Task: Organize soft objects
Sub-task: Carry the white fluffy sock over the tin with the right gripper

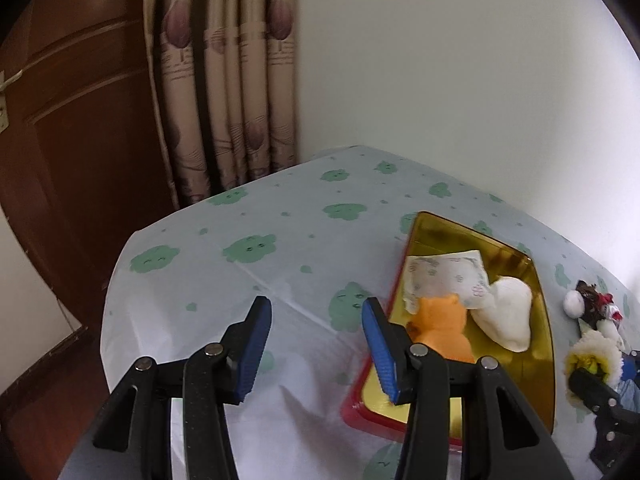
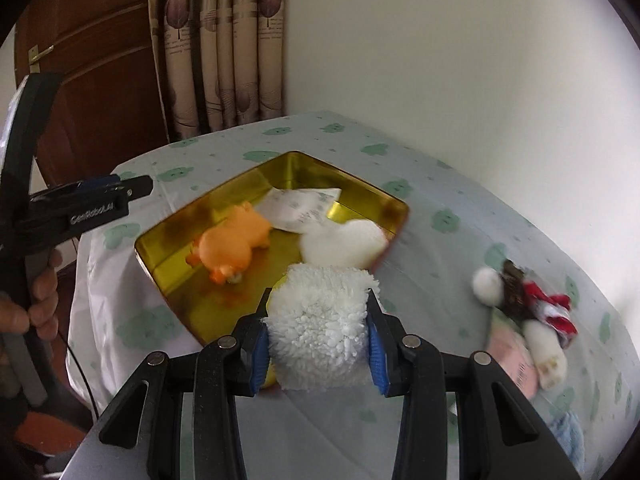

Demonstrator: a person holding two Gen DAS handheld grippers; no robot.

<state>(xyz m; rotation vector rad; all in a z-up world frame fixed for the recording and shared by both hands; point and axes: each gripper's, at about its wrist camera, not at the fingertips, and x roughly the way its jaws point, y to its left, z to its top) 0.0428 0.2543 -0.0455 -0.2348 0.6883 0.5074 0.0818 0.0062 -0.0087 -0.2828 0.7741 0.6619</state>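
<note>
Soft, even daylight fills both views, brightest on the white wall [image 1: 460,80]. The gold tray [image 2: 224,216] gives warm glare. Fisheye bending curves the edges, corners go black, and the plush doll [image 2: 524,304] is motion-blurred.

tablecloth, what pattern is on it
Pale tablecloth with green cloud-like faces and small dots, clearest in the left wrist view.

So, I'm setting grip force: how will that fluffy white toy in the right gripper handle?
The fluffy white toy looks soft: it bulges past the right gripper pads, so it probably compresses easily. Its shaggy pile likely resists slipping. It seems light and unlikely to break if dropped into the gold tray.
</note>
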